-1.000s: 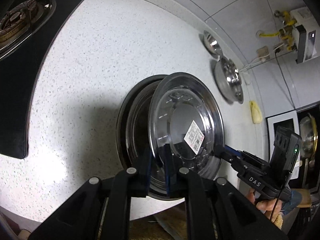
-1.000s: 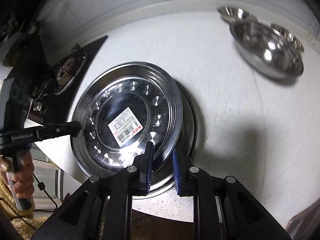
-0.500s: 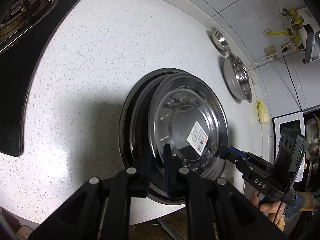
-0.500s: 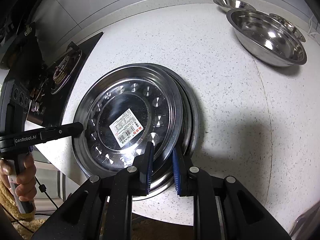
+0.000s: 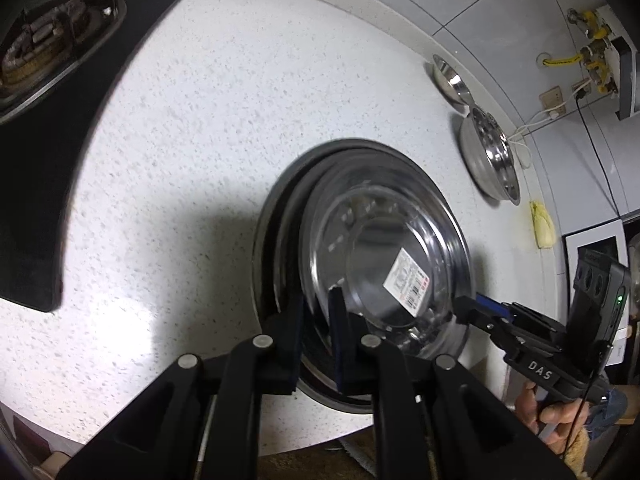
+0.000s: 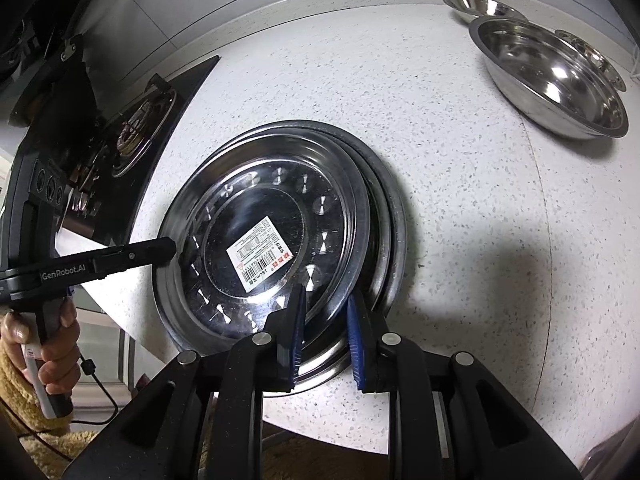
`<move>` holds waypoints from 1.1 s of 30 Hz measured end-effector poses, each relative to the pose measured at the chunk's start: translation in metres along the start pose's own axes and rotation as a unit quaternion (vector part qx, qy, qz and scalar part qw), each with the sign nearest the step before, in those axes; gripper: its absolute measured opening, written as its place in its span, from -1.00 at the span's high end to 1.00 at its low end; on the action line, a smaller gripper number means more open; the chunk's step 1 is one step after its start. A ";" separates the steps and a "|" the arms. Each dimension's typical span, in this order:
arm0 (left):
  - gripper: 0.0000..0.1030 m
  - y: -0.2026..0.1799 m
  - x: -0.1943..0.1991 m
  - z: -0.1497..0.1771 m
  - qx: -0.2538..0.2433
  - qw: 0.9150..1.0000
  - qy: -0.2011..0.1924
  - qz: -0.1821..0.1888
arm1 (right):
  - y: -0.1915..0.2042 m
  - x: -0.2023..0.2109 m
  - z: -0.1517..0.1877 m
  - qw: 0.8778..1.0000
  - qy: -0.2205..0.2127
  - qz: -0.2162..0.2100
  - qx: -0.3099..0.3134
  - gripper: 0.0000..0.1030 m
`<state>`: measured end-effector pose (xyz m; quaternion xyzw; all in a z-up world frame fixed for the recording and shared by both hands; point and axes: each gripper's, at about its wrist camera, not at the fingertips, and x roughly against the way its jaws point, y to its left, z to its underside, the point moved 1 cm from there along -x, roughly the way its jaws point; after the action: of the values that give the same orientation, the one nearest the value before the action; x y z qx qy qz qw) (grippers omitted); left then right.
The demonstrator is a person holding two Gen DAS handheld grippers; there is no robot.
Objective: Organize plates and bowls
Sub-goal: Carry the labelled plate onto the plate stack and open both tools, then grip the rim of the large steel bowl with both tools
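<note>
While the steel plate (image 6: 264, 256) with the barcode label (image 6: 262, 258) sits on top of a stack of larger plates (image 6: 384, 240) near the front edge of the speckled counter (image 6: 440, 160), both hand-held tools straddle its rim from opposite sides. At the plate's left edge the left gripper (image 5: 316, 328) has the rim between its pads, and its jaws are opening; the left wrist view is smeared with motion blur, so the pads seem to have let go of the metal, but that is not certain. At the lower right edge the right gripper (image 6: 324, 332) also has the rim between its blue pads (image 6: 298, 336), its jaws opening too, with a clear gap beside the right-hand pad. Farther right, well apart from the stack, a large steel bowl (image 6: 552, 76) lies beside a smaller bowl (image 6: 480, 4) by the back wall. Compared with a second ago, the plate has come down: then it was tilted up off the stack and pinched tight by both tools, and now it lies nearly flat, nested on the plates below, with both pairs of pads standing wider apart.
</note>
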<state>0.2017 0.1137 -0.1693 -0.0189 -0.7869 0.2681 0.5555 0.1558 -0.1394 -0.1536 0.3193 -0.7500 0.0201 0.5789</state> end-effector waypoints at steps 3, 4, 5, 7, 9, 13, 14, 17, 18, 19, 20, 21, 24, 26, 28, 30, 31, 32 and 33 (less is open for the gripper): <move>0.67 -0.001 0.011 -0.003 -0.012 1.000 -0.024 -0.013 | -0.001 0.002 0.000 1.000 -0.001 -0.001 0.006 0.62; 0.59 -0.001 0.017 -0.005 -0.015 0.999 -0.032 -0.017 | -0.002 0.003 0.000 1.000 -0.003 -0.002 0.007 0.60; 0.56 -0.003 0.023 -0.008 -0.019 0.999 -0.043 -0.025 | -0.003 0.004 0.000 1.000 -0.005 -0.004 0.009 0.58; 0.55 -0.007 0.035 -0.014 -0.026 0.997 -0.067 -0.037 | -0.005 0.009 0.000 1.000 -0.012 -0.012 0.013 0.54; 0.53 -0.017 0.044 -0.021 -0.031 0.995 -0.085 -0.031 | -0.008 0.017 -0.001 0.999 -0.022 -0.018 0.017 0.41; 0.42 -0.051 0.040 -0.041 -0.022 0.997 -0.074 0.026 | -0.032 0.039 -0.009 0.998 -0.049 -0.027 0.001 0.29; 0.42 -0.061 0.035 -0.045 -0.023 0.997 -0.067 0.035 | -0.045 0.048 -0.014 0.998 -0.060 -0.023 -0.010 0.12; 0.41 -0.102 0.007 -0.060 -0.040 0.997 -0.044 0.051 | -0.092 0.073 -0.033 0.994 -0.100 0.012 -0.046 -0.05; 0.41 -0.116 -0.006 -0.066 -0.044 0.997 -0.035 0.050 | -0.109 0.080 -0.039 0.992 -0.109 0.025 -0.059 -0.05; 0.41 -0.128 -0.018 -0.072 -0.043 0.997 -0.027 0.052 | -0.126 0.086 -0.047 0.990 -0.116 0.035 -0.073 -0.06; 0.41 -0.139 -0.031 -0.079 -0.040 0.997 -0.018 0.057 | -0.145 0.091 -0.056 0.987 -0.121 0.049 -0.088 -0.06; 0.41 -0.148 -0.042 -0.086 -0.033 0.998 -0.012 0.059 | -0.163 0.095 -0.065 0.985 -0.124 0.065 -0.100 -0.07; 0.41 -0.176 -0.076 -0.108 -0.019 0.998 -0.003 0.055 | -0.203 0.093 -0.090 0.982 -0.121 0.091 -0.116 -0.09; 0.41 -0.193 -0.096 -0.120 -0.019 0.999 0.000 0.044 | -0.227 0.084 -0.106 0.981 -0.111 0.094 -0.125 -0.09; 0.41 -0.206 -0.115 -0.132 -0.019 0.999 0.000 0.029 | -0.245 0.072 -0.117 0.982 -0.098 0.094 -0.133 -0.09; 0.41 -0.215 -0.131 -0.143 -0.019 1.000 0.004 0.018 | -0.259 0.061 -0.124 0.984 -0.086 0.077 -0.137 -0.09; 0.41 -0.217 -0.139 -0.147 -0.013 1.000 0.003 0.012 | -0.264 0.054 -0.129 0.984 -0.084 0.063 -0.142 -0.09; 0.41 -0.219 -0.146 -0.151 -0.010 1.000 0.005 0.010 | -0.269 0.049 -0.131 0.984 -0.082 0.056 -0.146 -0.09; 0.41 -0.224 -0.154 -0.154 -0.008 1.000 0.007 0.009 | -0.272 0.045 -0.134 0.985 -0.079 0.052 -0.147 -0.09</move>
<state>0.4566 -0.0665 -0.1659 -0.0326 -0.7851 0.2667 0.5580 0.4009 -0.3223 -0.1624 0.1921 -0.8038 -0.0854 0.5565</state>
